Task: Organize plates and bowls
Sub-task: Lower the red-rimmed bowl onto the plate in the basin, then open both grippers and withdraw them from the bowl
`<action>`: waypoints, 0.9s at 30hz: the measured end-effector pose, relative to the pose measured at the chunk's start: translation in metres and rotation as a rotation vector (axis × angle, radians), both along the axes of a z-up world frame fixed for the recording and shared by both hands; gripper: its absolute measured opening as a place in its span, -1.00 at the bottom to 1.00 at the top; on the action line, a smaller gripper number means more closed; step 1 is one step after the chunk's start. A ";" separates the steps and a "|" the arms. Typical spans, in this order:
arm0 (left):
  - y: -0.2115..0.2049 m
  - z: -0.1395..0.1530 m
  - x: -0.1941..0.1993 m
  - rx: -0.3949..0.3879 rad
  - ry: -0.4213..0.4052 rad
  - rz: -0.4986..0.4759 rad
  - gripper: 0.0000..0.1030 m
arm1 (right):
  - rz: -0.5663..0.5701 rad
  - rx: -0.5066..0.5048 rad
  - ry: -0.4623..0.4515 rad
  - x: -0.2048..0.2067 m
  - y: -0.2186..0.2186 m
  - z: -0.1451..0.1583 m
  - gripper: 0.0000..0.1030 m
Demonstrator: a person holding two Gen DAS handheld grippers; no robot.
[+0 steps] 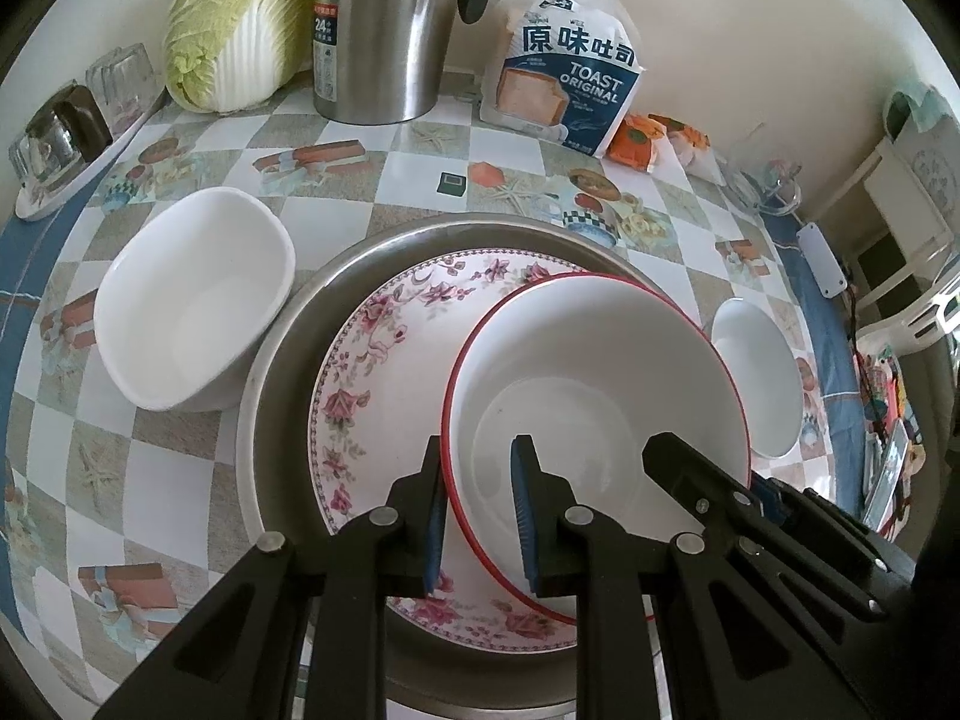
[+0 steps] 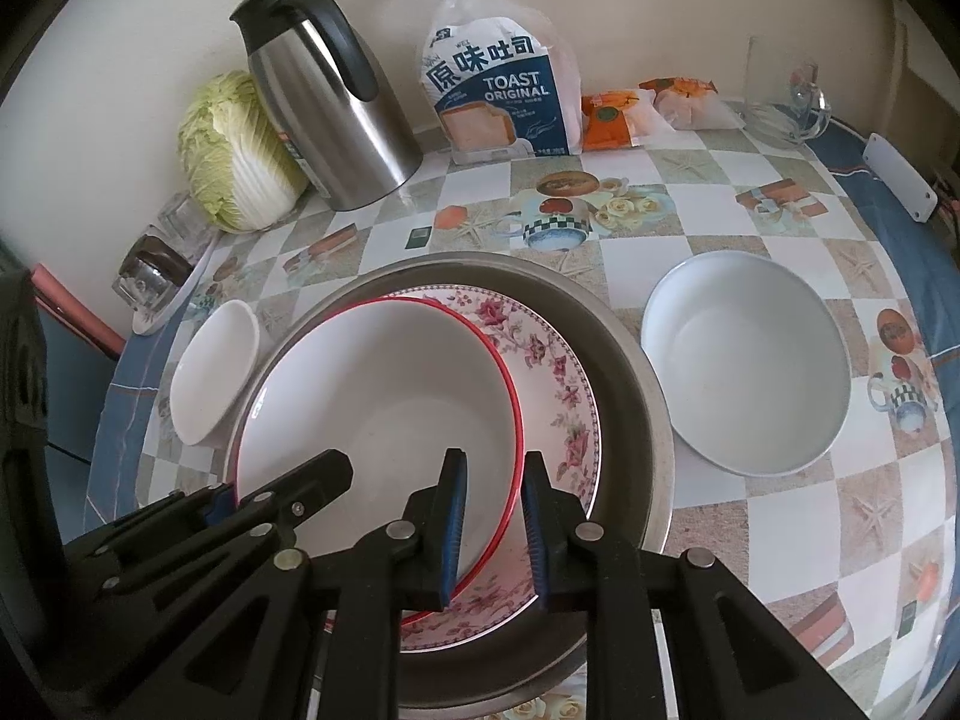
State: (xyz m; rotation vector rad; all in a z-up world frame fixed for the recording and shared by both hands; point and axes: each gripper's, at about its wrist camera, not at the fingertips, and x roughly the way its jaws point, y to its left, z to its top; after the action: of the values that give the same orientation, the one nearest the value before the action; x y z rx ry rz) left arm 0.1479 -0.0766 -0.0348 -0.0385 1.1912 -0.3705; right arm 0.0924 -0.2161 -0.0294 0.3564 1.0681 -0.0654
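Observation:
A white bowl with a red rim (image 1: 600, 360) (image 2: 372, 384) lies in a floral plate (image 1: 384, 348) (image 2: 558, 372), which sits in a round steel basin (image 1: 288, 360) (image 2: 630, 372). My left gripper (image 1: 477, 441) (image 2: 273, 480) is shut on the bowl's left rim, one pad inside and one outside. My right gripper (image 2: 494, 453) (image 1: 714, 468) grips the opposite rim the same way. A squarish white bowl (image 1: 192, 300) (image 2: 213, 372) stands left of the basin. A round white bowl (image 1: 759, 378) (image 2: 744, 366) stands to its right.
Along the back wall stand a cabbage (image 1: 234, 24), a steel thermos (image 1: 384, 30), a toast bag (image 1: 564, 84) and orange snack packets (image 1: 636, 141). Glasses on a small tray (image 1: 60, 138) sit far left. A glass cup (image 1: 768, 180) and a white box (image 1: 822, 258) are at the right edge.

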 end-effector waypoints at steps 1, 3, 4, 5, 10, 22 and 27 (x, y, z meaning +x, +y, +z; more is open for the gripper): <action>0.001 0.000 0.001 -0.005 0.002 0.002 -0.62 | -0.003 0.003 0.000 0.000 0.000 0.000 -0.58; 0.001 0.000 0.002 -0.009 0.002 0.005 -0.62 | -0.007 0.003 0.003 0.001 0.000 -0.002 -0.57; 0.002 0.000 0.002 -0.010 0.002 0.007 -0.62 | -0.008 0.002 0.004 0.001 0.000 -0.002 -0.56; 0.002 0.000 0.003 -0.012 0.003 0.009 -0.61 | -0.008 0.002 0.004 0.002 0.000 -0.003 -0.55; 0.005 0.000 0.006 -0.026 0.009 0.021 -0.58 | -0.011 0.009 -0.004 0.003 0.001 -0.004 -0.55; 0.011 0.005 0.008 -0.030 0.010 0.037 -0.56 | -0.014 -0.018 -0.031 0.003 0.001 0.005 -0.56; 0.019 0.018 0.007 -0.034 -0.024 0.056 -0.37 | -0.024 -0.071 -0.070 -0.001 0.001 0.024 -0.55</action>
State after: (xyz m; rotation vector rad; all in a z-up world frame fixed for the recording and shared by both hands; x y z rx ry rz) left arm 0.1544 -0.0572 -0.0168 -0.0961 1.1581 -0.3412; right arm 0.0911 -0.2156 -0.0055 0.3054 0.9896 -0.1110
